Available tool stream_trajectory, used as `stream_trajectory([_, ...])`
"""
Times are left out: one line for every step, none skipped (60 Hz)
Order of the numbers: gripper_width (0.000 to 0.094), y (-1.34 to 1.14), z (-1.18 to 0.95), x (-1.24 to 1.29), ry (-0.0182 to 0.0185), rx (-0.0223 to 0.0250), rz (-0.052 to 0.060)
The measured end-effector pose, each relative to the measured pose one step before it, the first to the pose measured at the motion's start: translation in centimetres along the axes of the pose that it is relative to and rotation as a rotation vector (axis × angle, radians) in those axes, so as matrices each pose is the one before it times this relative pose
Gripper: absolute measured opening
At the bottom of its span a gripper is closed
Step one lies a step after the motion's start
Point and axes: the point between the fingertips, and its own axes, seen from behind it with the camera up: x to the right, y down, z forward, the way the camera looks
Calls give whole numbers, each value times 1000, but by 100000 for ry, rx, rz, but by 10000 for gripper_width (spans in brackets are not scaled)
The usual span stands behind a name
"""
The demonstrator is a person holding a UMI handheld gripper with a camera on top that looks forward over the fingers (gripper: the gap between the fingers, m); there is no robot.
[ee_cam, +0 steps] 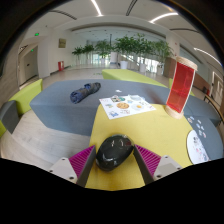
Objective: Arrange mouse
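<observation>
A glossy black computer mouse sits between my fingers, and both pink pads touch its sides. My gripper is shut on the mouse and holds it over the near end of the yellow table. The mouse's underside and the table right beneath it are hidden.
A white printed sheet lies further along the yellow table. A red standing sign is at the right. More papers lie at the right edge. A dark object rests on the grey surface to the left. Potted plants stand far behind.
</observation>
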Motion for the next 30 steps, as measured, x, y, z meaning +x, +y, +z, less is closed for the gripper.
stream_trajectory([803,-88,239,-108,453,-15,-365])
stream_trajectory([803,-113,278,-3,376,-89,-342])
stream_trajectory([803,-109,294,-48,164,-80,-251])
stream_trajectory([804,-126,284,-99,26,-49,-89])
stream_trajectory([804,-99,280,-102,-39,-91,122])
stream_trajectory([805,-104,238,-116,-88,-96,371])
stream_trajectory([806,-95,220,-131,-218,-194,429])
stream_trajectory([805,-88,260,-153,-169,-134,258])
stream_trajectory([801,-169,197,-110,-242,8,313])
stream_trajectory([795,-189,178,-125,-231,118,310])
stream_trajectory([790,-186,149,-102,-141,132,265])
stream_trajectory([776,-155,186,-63,-125,52,279])
stream_trajectory([762,-79,175,-28,48,-52,241])
stream_trajectory([739,-66,172,-12,97,-57,262])
stream_trajectory([717,-89,144,-6,84,-7,165])
stream_trajectory([683,-140,100,-19,-29,303,157])
stream_trajectory([708,-163,147,-68,-156,502,251])
stream_trajectory([582,-137,49,16,-117,431,306])
stream_trajectory([569,-24,32,-105,-654,59,723])
stream_trajectory([566,80,20,15,-88,-333,866])
stream_trajectory([554,100,-23,5,-67,-405,626])
stream_trajectory([544,-15,-39,-2,-117,162,401])
stream_trajectory([538,-19,-51,11,-10,228,300])
stream_trajectory([523,7,-32,19,39,154,223])
stream_trajectory([512,-17,5,57,160,247,139])
stream_trajectory([493,23,3,69,127,31,230])
stream_trajectory([485,84,27,30,-58,-329,421])
stream_trajectory([476,6,-23,-46,-413,-440,263])
stream_trajectory([462,-3,-96,-96,-764,-614,244])
stream_trajectory([459,-2,-128,-193,-1392,-671,443])
